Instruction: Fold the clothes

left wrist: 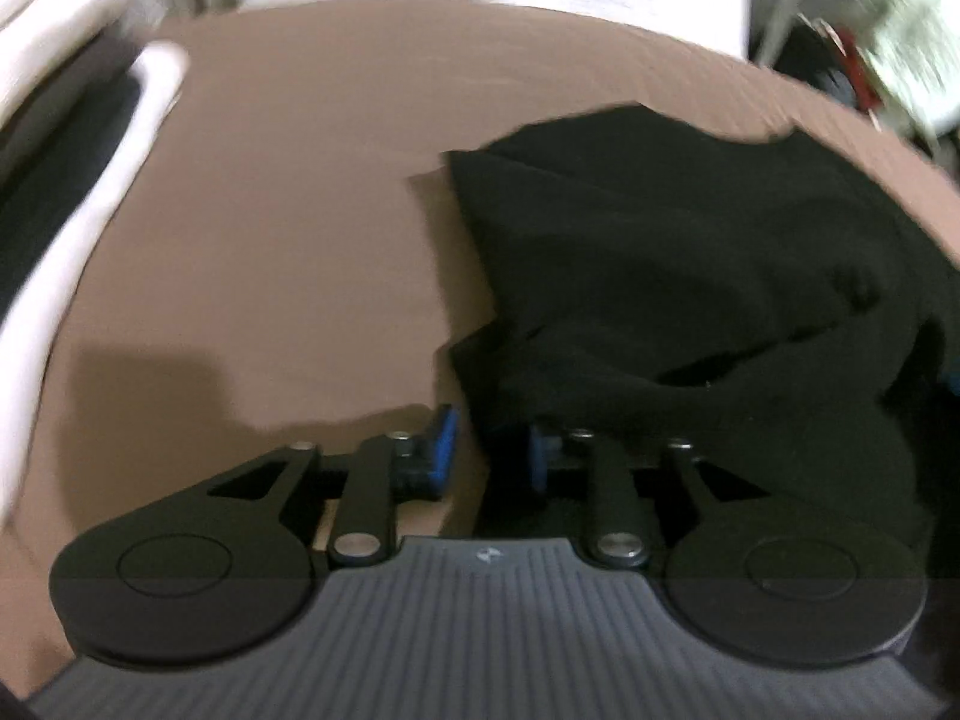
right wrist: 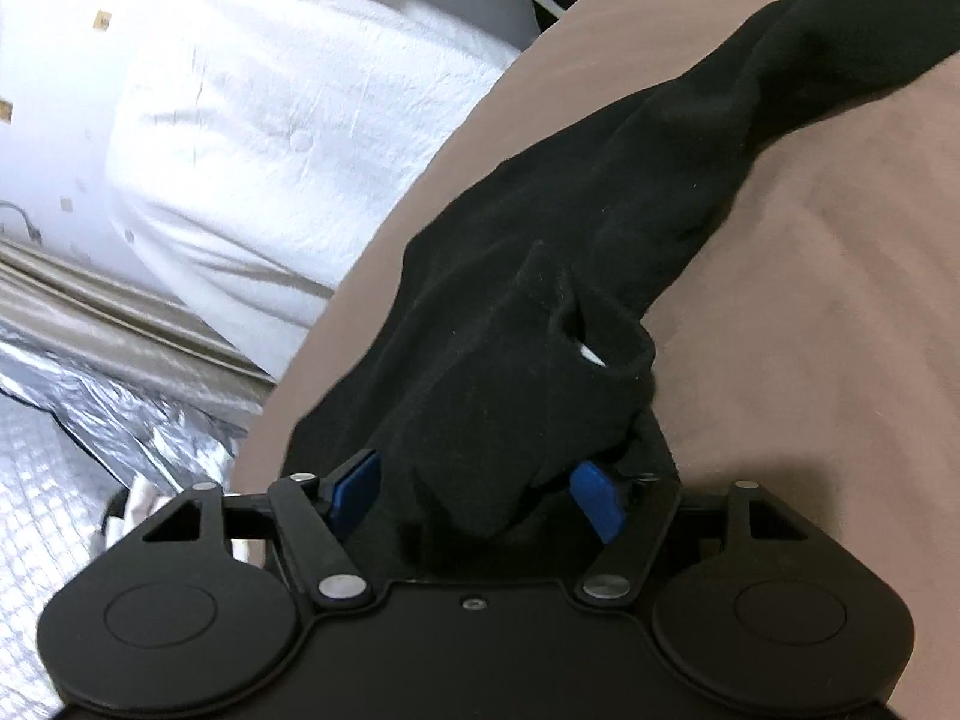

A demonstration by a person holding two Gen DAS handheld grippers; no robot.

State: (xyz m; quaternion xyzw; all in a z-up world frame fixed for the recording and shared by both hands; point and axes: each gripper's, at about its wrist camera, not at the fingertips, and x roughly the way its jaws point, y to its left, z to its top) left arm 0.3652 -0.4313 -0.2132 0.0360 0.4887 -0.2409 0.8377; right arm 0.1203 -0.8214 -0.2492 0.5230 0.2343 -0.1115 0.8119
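Observation:
A black garment (left wrist: 690, 276) lies crumpled on the right part of a brown cloth-covered surface (left wrist: 300, 180). My left gripper (left wrist: 489, 453) sits at the garment's near left edge. Its jaws are slightly apart: the cloth drapes over the right pad (left wrist: 537, 456), while the left pad (left wrist: 441, 450) is bare with brown surface beside it. In the right wrist view the same black garment (right wrist: 540, 228) stretches away in a twisted strip across the brown surface (right wrist: 810, 240). My right gripper (right wrist: 480, 498) stands wide open, and a bunched fold hangs between its blue pads without being pinched.
White folded fabric (left wrist: 78, 120) lies along the left edge of the brown surface. Beyond the surface's left side are a white quilted cover (right wrist: 270, 120) and a silver foil mat (right wrist: 90, 372). Blurred clutter (left wrist: 900, 18) sits past the far right corner.

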